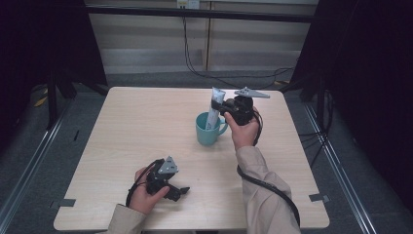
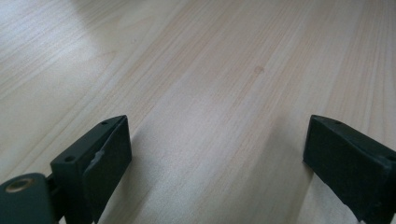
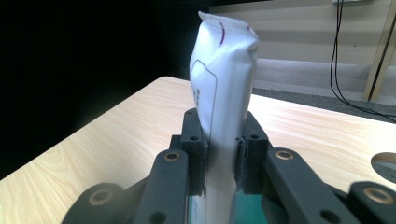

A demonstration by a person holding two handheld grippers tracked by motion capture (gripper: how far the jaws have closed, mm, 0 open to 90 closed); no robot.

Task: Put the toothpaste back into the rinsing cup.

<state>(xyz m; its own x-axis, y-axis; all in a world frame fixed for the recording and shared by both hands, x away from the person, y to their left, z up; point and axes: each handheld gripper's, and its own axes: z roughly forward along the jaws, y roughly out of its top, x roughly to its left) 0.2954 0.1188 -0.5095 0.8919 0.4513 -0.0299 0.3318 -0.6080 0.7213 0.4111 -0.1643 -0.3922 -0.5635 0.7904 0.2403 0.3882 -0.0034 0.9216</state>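
the right gripper (image 1: 225, 111) is pinching a white tube (image 1: 214, 108) between its fingers, holding it upright in the teal mug (image 1: 208, 130) mid-worktop (image 1: 136, 122). the left gripper (image 1: 181, 191) is resting at the near left, fingers spread wide around nothing.

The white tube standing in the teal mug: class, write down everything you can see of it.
The white, soft-looking plastic tube stands nearly upright, leaning a little, with its lower end inside the teal mug near the middle of the light wooden table. Its flat crimped end points up; thin dark outlines, small print and a reddish mark show on its side. The right gripper is shut on it, its black fingers pinching the tube's middle from both sides and denting it slightly.
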